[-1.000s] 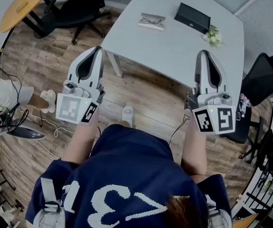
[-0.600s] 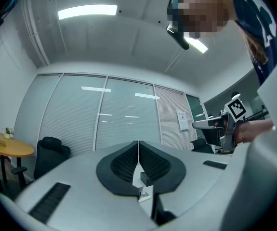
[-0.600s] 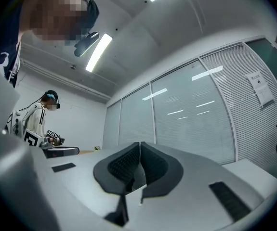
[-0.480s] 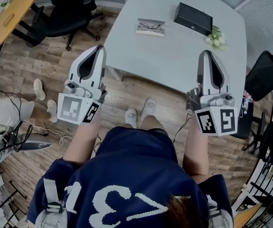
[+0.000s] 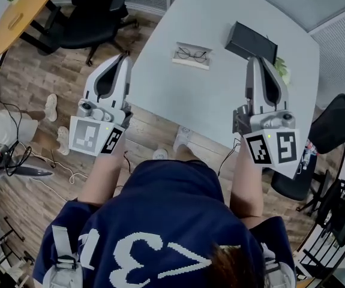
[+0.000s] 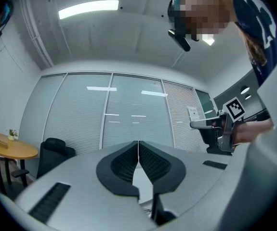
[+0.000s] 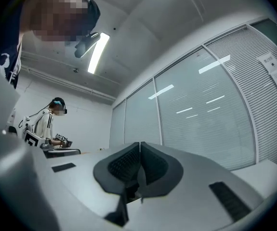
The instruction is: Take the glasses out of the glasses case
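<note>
Dark-framed glasses (image 5: 192, 54) lie in a shallow white case (image 5: 191, 61) on the grey table (image 5: 214, 95), toward its far side. A black rectangular box (image 5: 250, 42) sits to their right. My left gripper (image 5: 123, 59) is shut and empty, held by the table's left edge, well short of the glasses. My right gripper (image 5: 257, 62) is also shut and empty, raised over the table just in front of the black box. Both gripper views point up at the room; the left gripper (image 6: 138, 143) and right gripper (image 7: 139, 144) show jaw tips meeting with nothing between.
A small plant (image 5: 282, 68) stands right of the black box. Black office chairs (image 5: 94, 11) and a yellow round table (image 5: 22, 11) are at the left, another chair (image 5: 340, 125) at the right. Another person (image 7: 46, 124) works at a far desk.
The person has stepped closer to the table. Both grippers, still shut, now reach the table: the right over its top near the black box, the left at its left edge.
</note>
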